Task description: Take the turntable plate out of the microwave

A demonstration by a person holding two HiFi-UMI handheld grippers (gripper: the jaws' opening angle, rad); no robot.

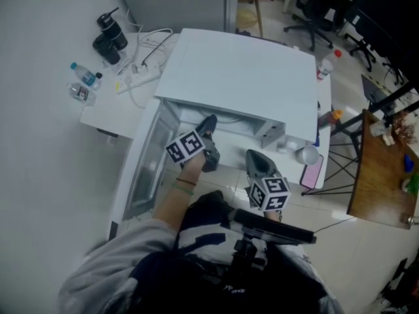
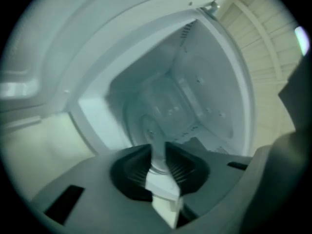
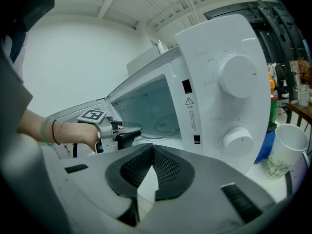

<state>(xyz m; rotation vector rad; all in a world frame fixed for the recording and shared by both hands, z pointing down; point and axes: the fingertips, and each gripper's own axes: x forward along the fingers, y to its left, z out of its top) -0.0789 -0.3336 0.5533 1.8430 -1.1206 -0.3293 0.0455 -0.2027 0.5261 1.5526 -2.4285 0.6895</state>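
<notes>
While the microwave (image 1: 242,77) sits door-open on a white table (image 1: 108,113), office chairs (image 1: 314,12) behind, left gripper (image 2: 157,147) is narrowly parted at the cavity mouth, right gripper (image 3: 152,150) closed, empty. Glass plate (image 3: 163,126) lies on the cavity floor: blurry, hidden from head view.

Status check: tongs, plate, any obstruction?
Left tongs open, empty, at microwave opening. Right tongs shut, empty, outside. Plate inside, not yet gripped. Door open, nothing blocking.
</notes>
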